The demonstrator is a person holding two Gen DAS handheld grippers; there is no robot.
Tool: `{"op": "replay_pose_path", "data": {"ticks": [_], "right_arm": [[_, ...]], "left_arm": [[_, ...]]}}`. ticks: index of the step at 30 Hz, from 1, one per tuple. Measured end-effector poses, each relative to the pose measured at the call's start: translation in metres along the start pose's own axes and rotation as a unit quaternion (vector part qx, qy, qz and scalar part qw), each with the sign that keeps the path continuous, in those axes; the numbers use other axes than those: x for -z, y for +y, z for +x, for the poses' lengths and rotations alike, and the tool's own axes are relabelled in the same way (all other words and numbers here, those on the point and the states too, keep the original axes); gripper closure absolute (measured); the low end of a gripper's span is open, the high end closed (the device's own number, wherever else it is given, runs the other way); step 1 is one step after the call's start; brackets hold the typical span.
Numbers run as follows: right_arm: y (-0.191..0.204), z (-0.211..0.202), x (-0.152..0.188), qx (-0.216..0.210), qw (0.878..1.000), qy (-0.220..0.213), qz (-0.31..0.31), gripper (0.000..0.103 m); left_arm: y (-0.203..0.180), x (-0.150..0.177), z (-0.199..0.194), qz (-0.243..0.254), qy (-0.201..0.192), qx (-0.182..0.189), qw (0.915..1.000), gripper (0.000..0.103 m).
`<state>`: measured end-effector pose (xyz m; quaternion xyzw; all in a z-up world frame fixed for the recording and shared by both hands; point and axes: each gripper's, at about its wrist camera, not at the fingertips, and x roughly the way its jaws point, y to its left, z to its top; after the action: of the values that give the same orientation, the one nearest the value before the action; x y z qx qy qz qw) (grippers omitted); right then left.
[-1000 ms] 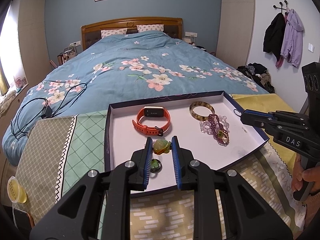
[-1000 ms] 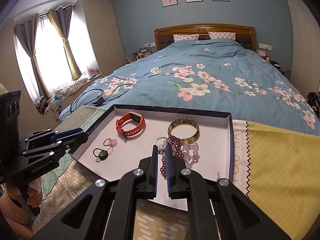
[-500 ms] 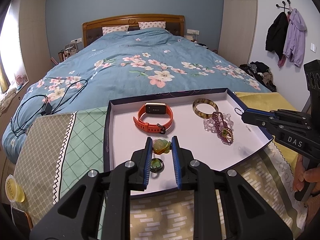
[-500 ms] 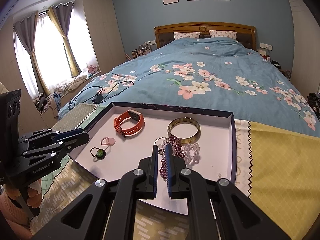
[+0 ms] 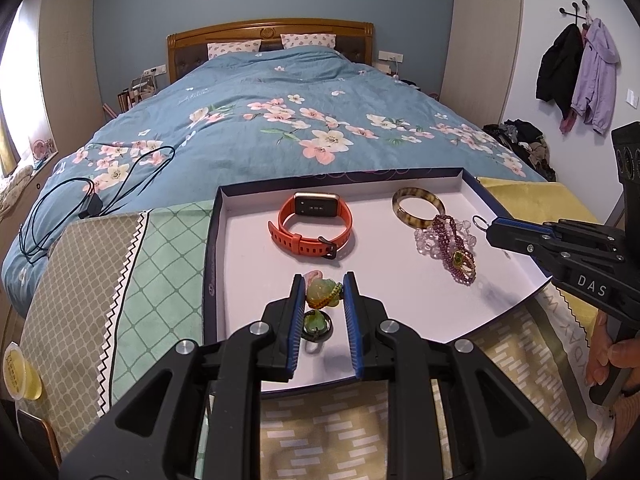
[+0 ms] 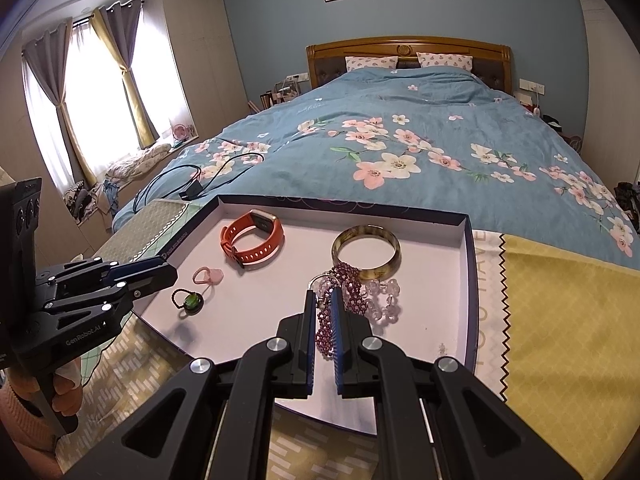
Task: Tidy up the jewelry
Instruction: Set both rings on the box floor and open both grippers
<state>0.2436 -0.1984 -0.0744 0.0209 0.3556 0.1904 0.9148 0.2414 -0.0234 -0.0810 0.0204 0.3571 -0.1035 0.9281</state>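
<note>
A shallow white tray [image 5: 384, 288] with dark rims lies on the bed's foot. In it are an orange watch [image 5: 310, 226], an amber bangle [image 5: 418, 204], a purple bead bracelet [image 5: 456, 248] over clear beads, and a green-stone ring [image 5: 316, 324]. My left gripper [image 5: 322, 294] is shut on a green pendant [image 5: 322, 292] just above the tray, over the ring. My right gripper [image 6: 325, 308] is shut on a small metal ring [image 6: 320, 280] above the purple beads [image 6: 352, 284]. A pink ring [image 6: 206, 276] and the green-stone ring [image 6: 190, 302] lie near the left gripper [image 6: 160, 272].
The tray [image 6: 466, 280] rests on patterned cloths, green-check [image 5: 120, 264] at left and yellow [image 6: 560, 320] at right. A black cable [image 5: 80, 208] lies on the floral duvet. A small yellow cup [image 5: 18, 372] stands at the far left.
Both grippers have risen and tipped slightly, keeping their hold. The jewelry in the tray has not moved.
</note>
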Motion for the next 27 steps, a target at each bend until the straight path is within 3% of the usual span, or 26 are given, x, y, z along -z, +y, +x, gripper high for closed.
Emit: {"op": "replay_pose_path", "data": {"ticks": [21,27], "right_arm": [[0.000,0.017,0.002,0.008,1.000,0.027,0.001,0.097],[-0.003,0.015,0.003,0.011,1.000,0.026,0.008,0.090]], "left_arm": [[0.003,0.002,0.014,-0.008,0.020,-0.005,0.9998,0.083],[0.007,0.005,0.021,-0.012,0.034,-0.005,0.9994,0.078]]}}
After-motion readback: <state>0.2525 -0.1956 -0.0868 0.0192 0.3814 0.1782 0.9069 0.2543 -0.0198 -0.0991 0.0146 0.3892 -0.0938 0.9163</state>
